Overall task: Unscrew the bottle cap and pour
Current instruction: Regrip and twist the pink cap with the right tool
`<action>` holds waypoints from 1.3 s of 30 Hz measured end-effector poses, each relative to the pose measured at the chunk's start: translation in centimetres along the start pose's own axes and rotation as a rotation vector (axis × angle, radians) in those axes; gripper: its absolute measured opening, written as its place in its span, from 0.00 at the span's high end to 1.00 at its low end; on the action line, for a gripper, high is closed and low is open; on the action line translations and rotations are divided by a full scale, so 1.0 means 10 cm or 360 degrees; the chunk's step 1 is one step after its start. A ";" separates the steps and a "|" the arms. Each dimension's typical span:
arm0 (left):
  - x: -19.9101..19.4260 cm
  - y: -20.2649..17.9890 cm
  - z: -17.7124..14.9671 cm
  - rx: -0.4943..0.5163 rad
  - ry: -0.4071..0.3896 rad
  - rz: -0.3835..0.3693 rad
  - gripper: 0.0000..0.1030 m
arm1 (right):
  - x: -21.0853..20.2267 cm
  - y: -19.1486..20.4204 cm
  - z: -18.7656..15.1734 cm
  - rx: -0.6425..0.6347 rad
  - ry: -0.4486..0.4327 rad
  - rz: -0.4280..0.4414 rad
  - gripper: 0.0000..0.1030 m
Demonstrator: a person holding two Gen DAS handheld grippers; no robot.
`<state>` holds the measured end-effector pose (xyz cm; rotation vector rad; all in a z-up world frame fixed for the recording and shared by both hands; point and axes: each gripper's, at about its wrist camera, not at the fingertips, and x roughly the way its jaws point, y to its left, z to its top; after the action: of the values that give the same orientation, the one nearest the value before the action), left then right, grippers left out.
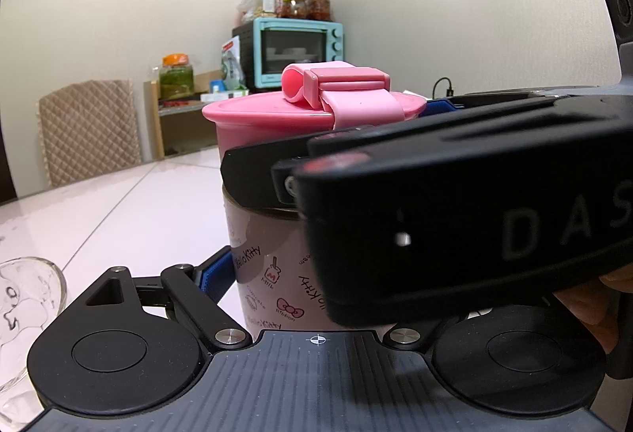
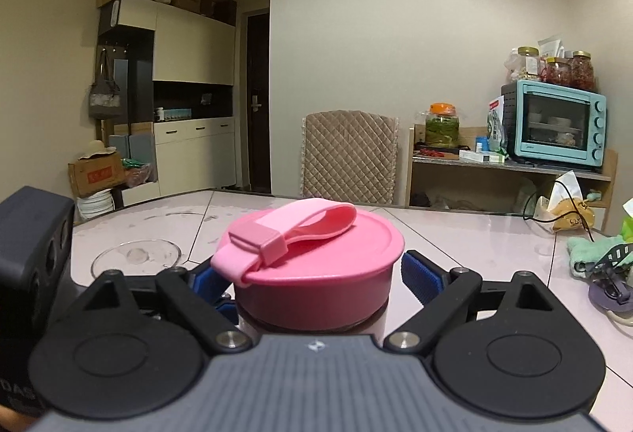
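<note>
Bottle cap [image 2: 316, 266]: solid pink, with a paler pink loop strap [image 2: 300, 230]. Bottle [image 1: 277, 273]: pale pink body printed with small dark lettering, red bows and milk-carton motifs. Left claw [image 1: 316, 266] and right claw [image 2: 312, 277]: black arms, blue finger pads [image 2: 419, 279], grey ribbed housing. Counter [image 2: 455, 234]: glossy white tiles with thin dark seams. Toaster oven [image 2: 554, 123]: turquoise with dark window. Chair cover [image 2: 348, 155]: beige diamond quilting. Glass dish [image 2: 136, 258]: clear.

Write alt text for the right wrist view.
A pink cap with a folded strap, on a bottle, sits between the right tongs, blue pads beside it. Behind it: a white table, a glass dish and a teal oven.
</note>
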<state>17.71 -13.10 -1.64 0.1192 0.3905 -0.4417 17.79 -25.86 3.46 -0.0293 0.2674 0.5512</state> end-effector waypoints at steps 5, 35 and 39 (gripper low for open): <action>0.00 -0.01 0.00 0.0000 0.0000 0.0000 0.13 | 0.00 -0.01 0.00 -0.0029 0.0005 0.0045 0.17; 0.05 0.04 0.01 0.0007 0.0004 -0.0014 0.13 | 0.26 -0.87 0.23 -0.0302 0.0054 0.1050 0.18; 0.06 0.05 0.00 0.0007 0.0002 -0.0020 0.13 | 0.28 -0.91 0.23 -0.0300 0.0053 0.1101 0.18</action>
<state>18.45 -12.93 -1.89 0.1214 0.3915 -0.4548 25.40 -31.96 4.60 -0.1314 0.2547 1.2641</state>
